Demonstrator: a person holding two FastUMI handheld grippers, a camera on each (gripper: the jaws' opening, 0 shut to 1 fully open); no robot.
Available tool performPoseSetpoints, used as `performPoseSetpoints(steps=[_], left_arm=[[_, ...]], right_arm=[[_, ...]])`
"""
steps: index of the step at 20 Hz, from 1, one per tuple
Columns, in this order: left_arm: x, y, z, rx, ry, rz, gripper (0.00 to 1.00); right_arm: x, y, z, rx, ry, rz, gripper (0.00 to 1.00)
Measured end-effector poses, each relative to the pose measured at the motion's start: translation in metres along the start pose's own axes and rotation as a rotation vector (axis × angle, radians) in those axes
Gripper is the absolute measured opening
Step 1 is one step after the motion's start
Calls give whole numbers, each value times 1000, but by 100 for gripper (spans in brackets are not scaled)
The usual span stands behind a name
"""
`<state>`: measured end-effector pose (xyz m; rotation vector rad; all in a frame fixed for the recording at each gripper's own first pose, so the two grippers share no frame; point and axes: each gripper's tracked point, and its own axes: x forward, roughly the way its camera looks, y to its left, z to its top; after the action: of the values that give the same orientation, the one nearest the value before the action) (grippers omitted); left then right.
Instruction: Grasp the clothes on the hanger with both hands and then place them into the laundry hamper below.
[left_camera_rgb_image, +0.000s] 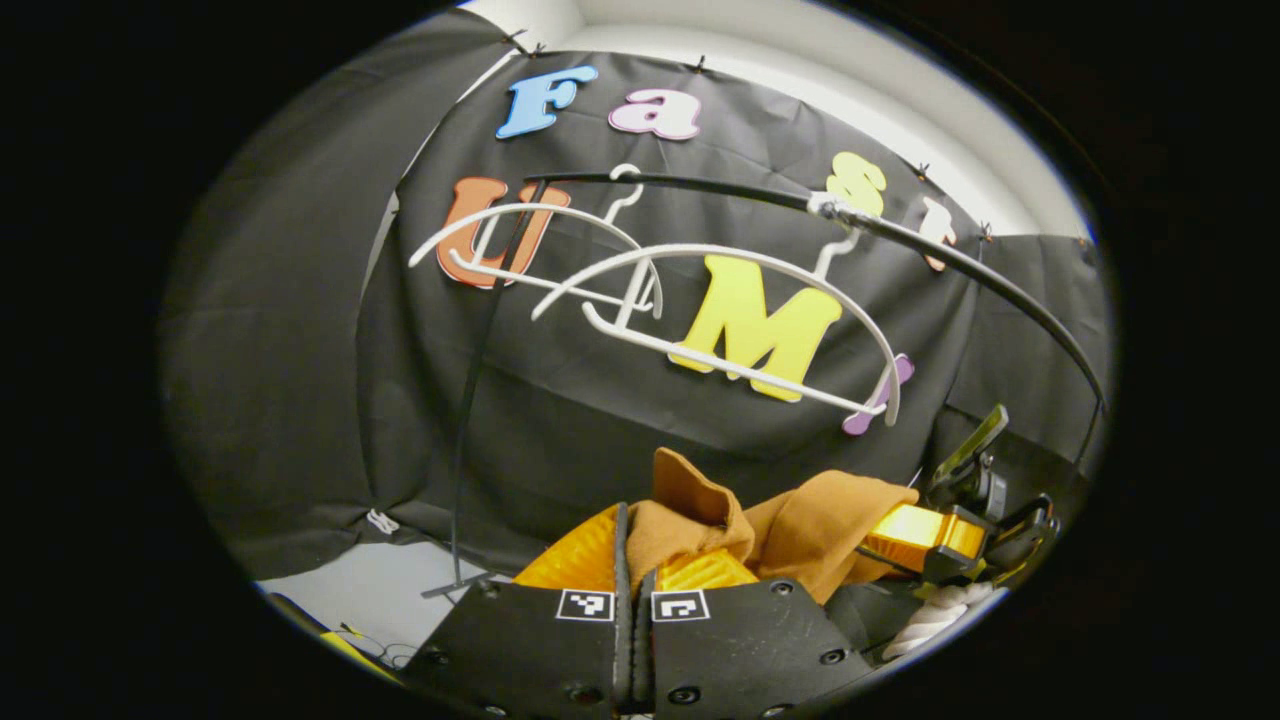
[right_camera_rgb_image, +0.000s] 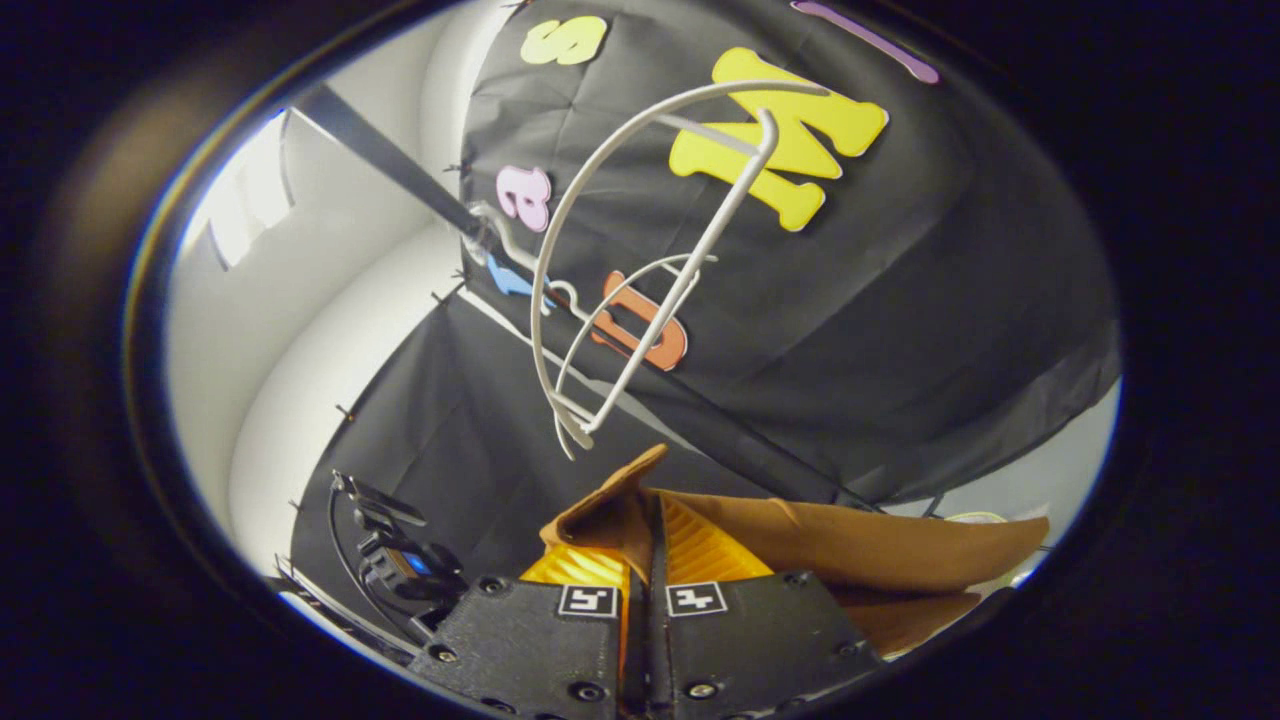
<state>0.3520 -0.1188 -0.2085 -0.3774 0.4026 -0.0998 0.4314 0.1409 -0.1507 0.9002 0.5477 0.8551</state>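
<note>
A brown garment (left_camera_rgb_image: 800, 525) hangs below the rail, stretched between both grippers. My left gripper (left_camera_rgb_image: 635, 545) is shut on one bunched edge of it at the bottom of the left gripper view. The right gripper (left_camera_rgb_image: 960, 535) shows at the lower right there, holding the cloth's other end. In the right gripper view my right gripper (right_camera_rgb_image: 645, 530) is shut on a fold of the brown garment (right_camera_rgb_image: 860, 545), which trails off to the right. Two bare white hangers (left_camera_rgb_image: 720, 300) (right_camera_rgb_image: 640, 270) hang on the black rail (left_camera_rgb_image: 960, 265) above the cloth.
The rail's black upright pole (left_camera_rgb_image: 470, 400) stands at the left, its foot on the pale floor (left_camera_rgb_image: 370, 590). A thick white rope piece (left_camera_rgb_image: 935, 615) lies low at the right. The other gripper's body (right_camera_rgb_image: 400, 565) shows at the lower left of the right gripper view.
</note>
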Motion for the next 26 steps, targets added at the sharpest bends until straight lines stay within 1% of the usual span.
performPoseSetpoints(steps=[1, 4, 5, 6, 7, 8, 9, 14, 16, 20, 23, 25, 26], left_arm=[[1, 0, -7, 10, 10, 3, 6], [-3, 6, -36, 30, 49, 8, 6], [-1, 7, -47, 36, 64, 12, 0], [3, 11, -60, 46, 81, 17, 5], [6, 14, -73, 50, 101, 20, 5], [9, 18, -86, 53, 121, 26, 0], [9, 22, -103, 53, 143, 34, 0], [22, 51, -188, 35, 305, 105, 0], [21, 62, -220, 17, 369, 131, 0], [19, 77, -283, 19, 502, 189, 0], [17, 89, -314, 20, 577, 234, 0], [6, 91, -330, 16, 641, 258, 0], [5, 93, -333, 27, 650, 265, 0]], right_arm=[[2, -5, -8, -20, 22, -20, 5], [11, -20, -40, -75, 98, -68, 5], [16, -28, -49, -93, 123, -85, 5], [20, -39, -60, -116, 149, -104, 5], [24, -51, -71, -130, 174, -125, 5], [25, -63, -84, -140, 200, -148, 5], [26, -78, -96, -152, 228, -175, 5], [22, -163, -134, -190, 337, -353, 5], [13, -194, -152, -200, 381, -419, 5], [3, -251, -190, -213, 477, -557, 5], [-3, -279, -214, -231, 534, -653, 5], [-16, -296, -217, -255, 556, -713, 5], [-23, -301, -214, -280, 565, -733, 5]])
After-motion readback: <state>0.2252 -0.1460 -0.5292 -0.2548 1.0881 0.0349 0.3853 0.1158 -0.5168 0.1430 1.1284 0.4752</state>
